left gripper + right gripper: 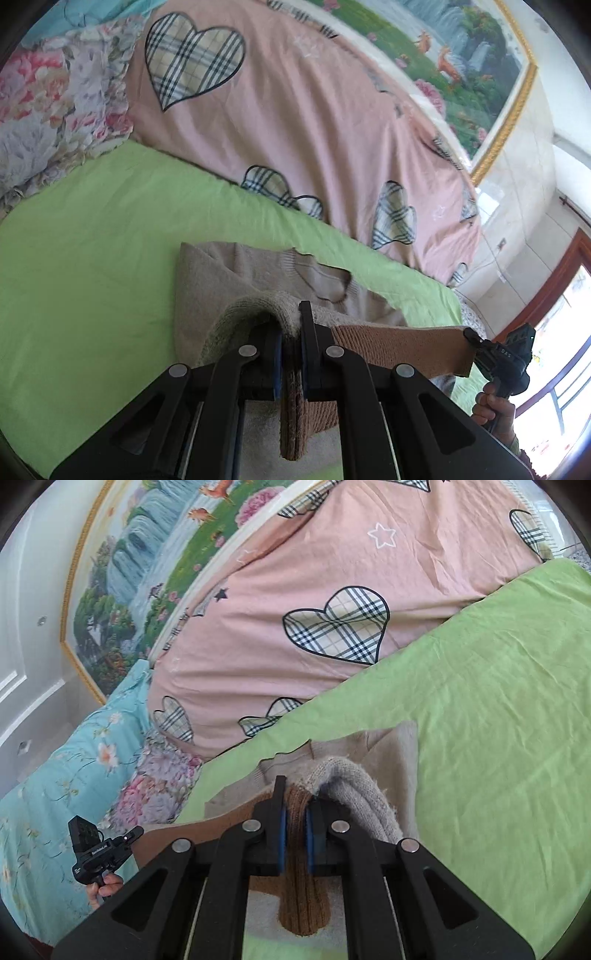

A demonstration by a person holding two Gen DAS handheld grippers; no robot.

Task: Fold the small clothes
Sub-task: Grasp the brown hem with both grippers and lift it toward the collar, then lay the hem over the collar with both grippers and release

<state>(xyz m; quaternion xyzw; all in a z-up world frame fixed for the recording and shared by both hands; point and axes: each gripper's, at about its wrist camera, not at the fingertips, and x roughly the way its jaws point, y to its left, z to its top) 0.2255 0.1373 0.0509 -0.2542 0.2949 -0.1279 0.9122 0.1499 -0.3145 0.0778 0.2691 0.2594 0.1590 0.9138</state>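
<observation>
Daylight fills both my views, bright and even. In my left view it pours from the window (561, 354), which is blown out to white glare. Shadows on the green sheet (92, 236) are soft and faint. The fisheye bends the gold picture frame (509, 110) into a curve, dark vignette rings the corners, and focus softens toward the edges.

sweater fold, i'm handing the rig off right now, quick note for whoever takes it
Left gripper: shut on the sweater's brown ribbed hem.
Right gripper: shut on the same hem, farther along.
The sweater's neck end lies flat on the green sheet; the hem end is lifted over it.
Done: both grips taken, hem raised.
Left: lay the hem toward the neckline, release, then smooth.
</observation>
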